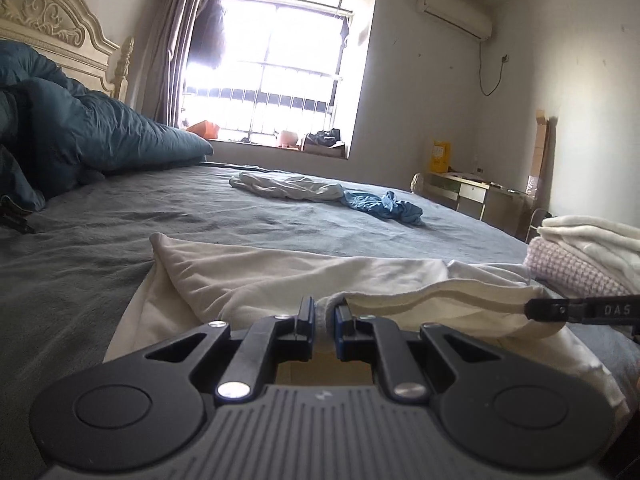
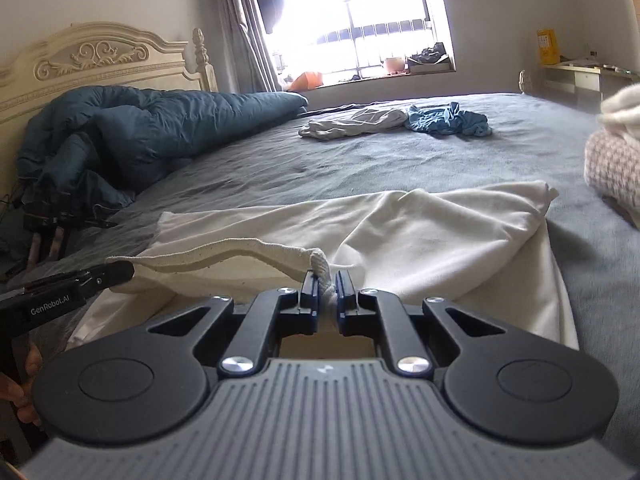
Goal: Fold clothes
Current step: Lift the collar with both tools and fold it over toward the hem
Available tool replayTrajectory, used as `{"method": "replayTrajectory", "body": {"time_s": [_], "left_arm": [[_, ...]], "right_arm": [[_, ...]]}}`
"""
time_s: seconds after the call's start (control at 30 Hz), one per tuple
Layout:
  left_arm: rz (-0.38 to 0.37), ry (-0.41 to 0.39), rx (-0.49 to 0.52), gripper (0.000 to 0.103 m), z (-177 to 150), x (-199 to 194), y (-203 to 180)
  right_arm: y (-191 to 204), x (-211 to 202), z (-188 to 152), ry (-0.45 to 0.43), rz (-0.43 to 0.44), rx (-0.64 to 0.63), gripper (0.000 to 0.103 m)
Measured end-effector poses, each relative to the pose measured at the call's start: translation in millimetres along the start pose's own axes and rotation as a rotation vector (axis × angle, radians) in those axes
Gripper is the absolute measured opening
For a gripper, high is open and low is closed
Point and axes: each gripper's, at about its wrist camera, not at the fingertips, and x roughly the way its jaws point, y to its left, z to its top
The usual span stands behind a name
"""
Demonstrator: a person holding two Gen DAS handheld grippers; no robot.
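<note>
Black left hand-held gripper (image 1: 324,316) and right hand-held gripper (image 2: 327,290): blue-edged pads, silver screws, round side discs, ribbed grey housing with small white logo; white lettering "GenRobot.AI" and "DAS" along the finger sides

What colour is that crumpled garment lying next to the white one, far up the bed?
Blue garment, seen best from the right wrist camera.

A home bedroom: carved headboard (image 2: 100,60), grey-sheeted bed (image 2: 400,160), curtained window (image 1: 280,72).

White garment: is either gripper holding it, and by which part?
Both. The right gripper pinches a bunched bit of the white garment's near ribbed edge; the left gripper is shut on the same edge further along.
</note>
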Motion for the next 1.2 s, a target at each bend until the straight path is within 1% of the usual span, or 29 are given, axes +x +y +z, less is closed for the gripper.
{"method": "replayTrajectory", "body": {"time_s": [0.2, 0.33, 0.6, 0.73, 0.93, 1.2], "left_arm": [[-0.017, -0.011, -0.019, 0.011, -3.5, -21.3, 1.0], [-0.026, -0.009, -0.007, 0.011, -7.2, -35.5, 0.5], [-0.058, 0.037, 0.023, 0.010, -18.4, -56.2, 1.5], [-0.061, 0.048, 0.056, 0.010, -22.0, -63.2, 1.2], [-0.069, 0.059, 0.059, 0.010, -22.9, -75.5, 2.8], [-0.071, 0.098, 0.074, 0.010, -33.0, -78.1, 5.5]], "right_arm": [[1.6, -18.8, -9.4, -0.001, 0.019, 0.020, 0.007], [4.3, -30.5, -13.0, 0.008, 0.033, 0.014, 0.007], [4.9, -47.1, -22.1, 0.031, 0.053, -0.002, 0.007], [4.8, -51.6, -26.3, 0.056, 0.058, -0.007, 0.007], [7.8, -59.6, -31.9, 0.084, 0.069, -0.014, 0.007], [10.4, -60.7, -40.7, 0.120, 0.070, -0.035, 0.007]]}}
